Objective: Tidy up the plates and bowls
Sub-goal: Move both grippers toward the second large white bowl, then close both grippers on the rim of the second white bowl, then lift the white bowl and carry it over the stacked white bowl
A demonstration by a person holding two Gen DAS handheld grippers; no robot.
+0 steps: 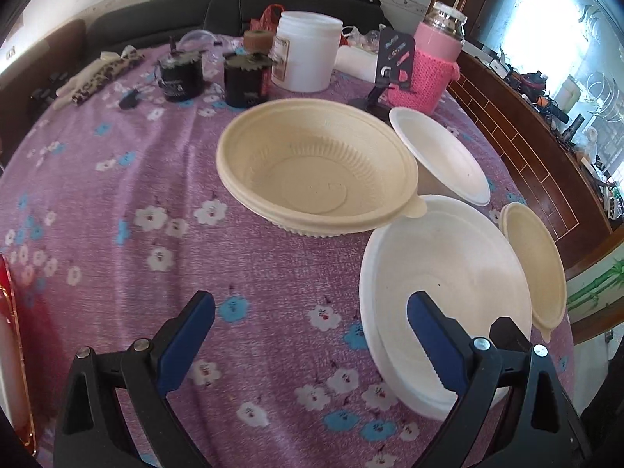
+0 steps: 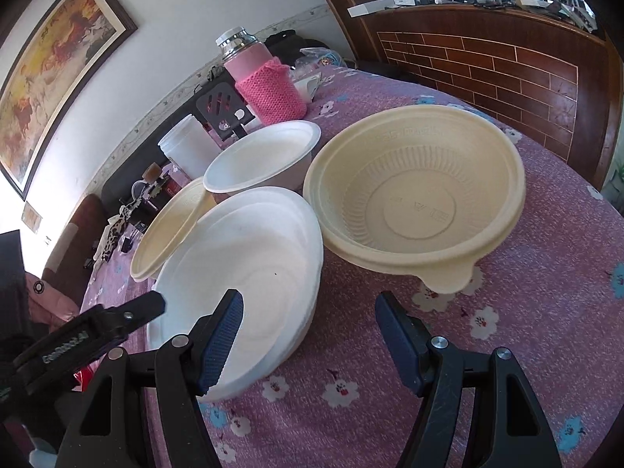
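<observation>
Four dishes stand on the purple flowered tablecloth. A large cream bowl sits mid-table in the left wrist view; a large white bowl is in front of it to the right, a small white bowl behind, a second cream bowl at the far right. My left gripper is open, its right finger over the white bowl's near rim. In the right wrist view my right gripper is open, its left finger over the white bowl, with the cream bowl ahead.
At the back stand a white tub, a pink knit-sleeved flask, two black jars and a dark phone stand. A wooden brick-pattern headboard runs along the table's right side. A red item sits at the left edge.
</observation>
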